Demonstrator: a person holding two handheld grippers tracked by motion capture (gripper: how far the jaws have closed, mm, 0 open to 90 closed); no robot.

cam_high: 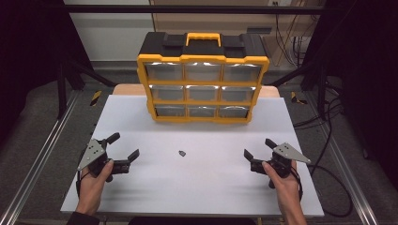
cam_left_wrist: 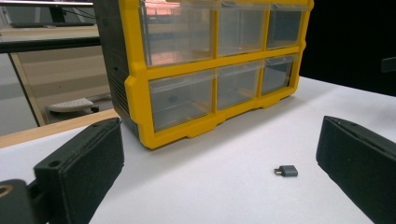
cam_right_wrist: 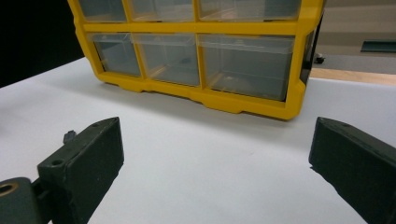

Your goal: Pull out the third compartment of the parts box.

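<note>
Now the small dark grey adapter (cam_high: 182, 153) lies mid-desk, before the yellow plastic drawer organizer (cam_high: 202, 89), slightly nearer the left gripper (cam_high: 123, 150); left and right gripper (cam_high: 257, 149) jaws stand apart, holding nothing.

Your two black two-jaw grippers, the left gripper (cam_high: 126, 146) and the right gripper (cam_high: 259, 147), each carry a grey three-cornered plate with small holes. Their jaws are blocky, matte and screw-holed. A dark sleeve cuff (cam_high: 84, 218) covers your left wrist.

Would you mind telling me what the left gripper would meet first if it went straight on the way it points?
Probably the yellow organizer; the small adapter lies right of the left gripper line.
</note>
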